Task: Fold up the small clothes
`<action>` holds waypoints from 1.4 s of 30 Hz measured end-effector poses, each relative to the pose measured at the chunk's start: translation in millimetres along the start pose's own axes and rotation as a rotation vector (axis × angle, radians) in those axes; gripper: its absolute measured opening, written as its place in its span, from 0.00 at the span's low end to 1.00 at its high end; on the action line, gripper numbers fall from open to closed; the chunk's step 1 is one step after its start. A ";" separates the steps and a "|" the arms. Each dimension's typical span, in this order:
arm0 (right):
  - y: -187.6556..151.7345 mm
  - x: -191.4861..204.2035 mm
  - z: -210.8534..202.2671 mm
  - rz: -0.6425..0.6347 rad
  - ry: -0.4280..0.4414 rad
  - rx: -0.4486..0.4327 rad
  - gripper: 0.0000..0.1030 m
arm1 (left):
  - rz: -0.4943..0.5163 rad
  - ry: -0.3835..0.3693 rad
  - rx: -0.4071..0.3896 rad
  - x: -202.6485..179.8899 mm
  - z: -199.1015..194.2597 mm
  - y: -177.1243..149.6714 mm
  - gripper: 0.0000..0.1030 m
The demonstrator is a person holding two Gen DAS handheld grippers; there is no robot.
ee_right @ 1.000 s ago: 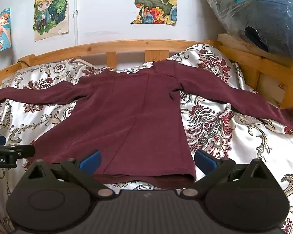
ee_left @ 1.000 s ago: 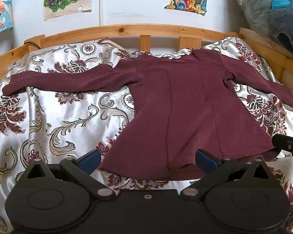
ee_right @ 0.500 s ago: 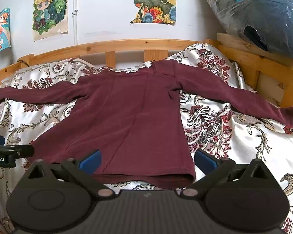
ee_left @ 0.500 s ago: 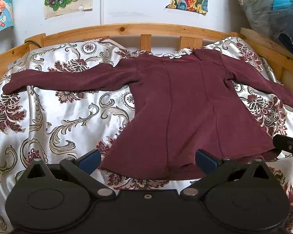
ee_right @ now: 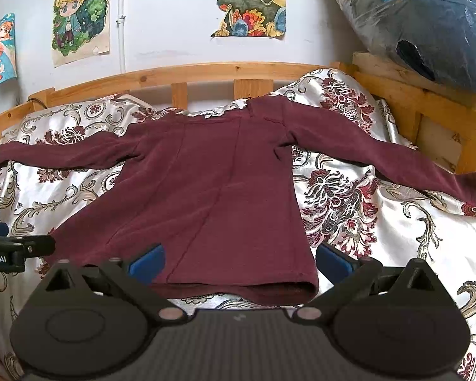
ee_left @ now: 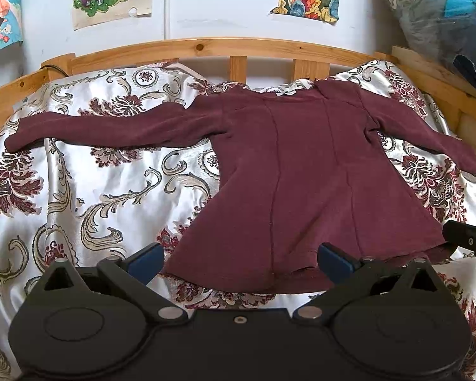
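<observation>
Floral bedspread (ee_left: 117, 197), one maroon top (ee_left: 301, 174) spread flat — two tongs, left tongs (ee_left: 239, 258) and right tongs (ee_right: 239, 258), both released

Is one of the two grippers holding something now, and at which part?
Nothing is held. The left gripper and the right gripper are both open near the hem of the dark red long-sleeved top, which lies flat on the bed.
</observation>
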State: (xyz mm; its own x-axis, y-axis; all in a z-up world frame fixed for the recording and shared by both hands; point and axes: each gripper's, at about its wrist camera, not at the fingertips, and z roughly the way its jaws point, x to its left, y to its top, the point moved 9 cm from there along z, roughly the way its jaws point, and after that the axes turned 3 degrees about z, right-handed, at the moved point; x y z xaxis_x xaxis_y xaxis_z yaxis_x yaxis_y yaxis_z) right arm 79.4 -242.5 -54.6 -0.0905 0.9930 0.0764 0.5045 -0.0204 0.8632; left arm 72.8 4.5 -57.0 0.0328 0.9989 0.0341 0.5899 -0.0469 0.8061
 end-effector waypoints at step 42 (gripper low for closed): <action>91.6 -89.2 92.3 -0.057 -0.297 0.137 1.00 | 0.086 -0.128 0.011 -27.7 106.2 150.6 0.99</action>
State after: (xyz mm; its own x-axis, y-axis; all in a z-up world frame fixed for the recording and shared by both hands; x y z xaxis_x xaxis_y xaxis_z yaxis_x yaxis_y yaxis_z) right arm 212.9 -322.2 -28.4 0.1224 0.9831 -0.1364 0.6182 0.0320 0.7853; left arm 246.4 -30.9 0.7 0.1856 0.9823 0.0270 0.5889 -0.1332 0.7971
